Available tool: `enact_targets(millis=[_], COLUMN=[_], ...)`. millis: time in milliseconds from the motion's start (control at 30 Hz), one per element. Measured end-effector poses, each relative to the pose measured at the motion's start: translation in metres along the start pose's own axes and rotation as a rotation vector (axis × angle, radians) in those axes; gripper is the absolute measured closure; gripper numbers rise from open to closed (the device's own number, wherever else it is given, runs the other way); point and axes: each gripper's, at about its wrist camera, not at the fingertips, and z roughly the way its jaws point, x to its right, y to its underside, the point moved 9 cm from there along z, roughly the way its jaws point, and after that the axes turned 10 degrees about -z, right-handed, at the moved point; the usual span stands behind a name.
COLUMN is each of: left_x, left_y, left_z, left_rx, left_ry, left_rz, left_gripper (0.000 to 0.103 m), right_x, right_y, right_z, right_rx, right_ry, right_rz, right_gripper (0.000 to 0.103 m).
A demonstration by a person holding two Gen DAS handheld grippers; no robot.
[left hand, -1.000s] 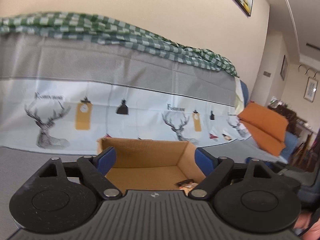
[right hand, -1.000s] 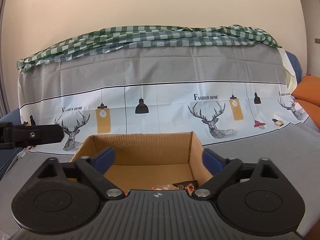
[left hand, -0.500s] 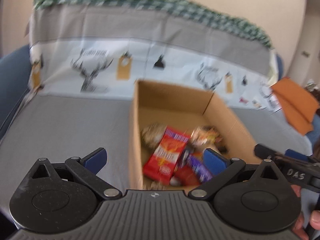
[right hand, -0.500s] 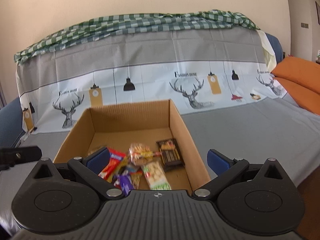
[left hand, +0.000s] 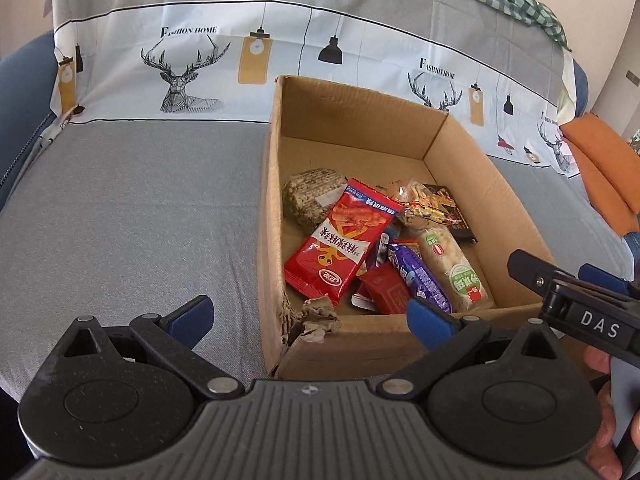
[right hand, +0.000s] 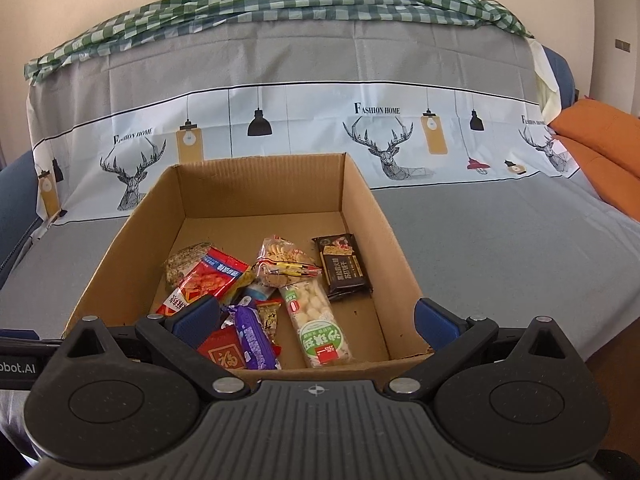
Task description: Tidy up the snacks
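Observation:
An open cardboard box (left hand: 276, 208) (right hand: 120, 248) sits on a grey cover and holds several snack packs. Among them are a red packet (left hand: 340, 240) (right hand: 200, 284), a purple bar (left hand: 420, 276) (right hand: 254, 338), a green-and-white rice cracker pack (left hand: 456, 264) (right hand: 320, 324) and a dark brown pack (right hand: 344, 266). My left gripper (left hand: 310, 318) is open and empty, straddling the box's torn near-left corner. My right gripper (right hand: 314, 316) is open and empty over the box's near wall, and it also shows at the right of the left wrist view, right gripper (left hand: 568, 280).
The box rests on a sofa seat under a grey cloth (left hand: 132, 216) printed with deer and lamps on the backrest (right hand: 280, 120). A green checked cloth (right hand: 240, 12) drapes the top. Orange cushions (right hand: 600, 148) lie at the right. A hand (left hand: 604, 428) holds the right tool.
Both grippers tipped downward and drew nearer, so the inside of the box and its snacks came into view. The left one swung to the box's near-left corner.

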Motion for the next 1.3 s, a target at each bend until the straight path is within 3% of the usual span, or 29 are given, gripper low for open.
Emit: enact_targets(millis=[1300], left_x=[0.010], left_y=[-0.003], left_z=[-0.001], left_rx=[0.027], left_ry=[0.043], left_rz=[0.039], left_gripper=[0.001], right_x=[-0.016], right_y=[0.000], right_z=[0.008], right_rx=[-0.007], right_ry=[-0.010], right_rz=[-0.065], right_gripper=[0.001])
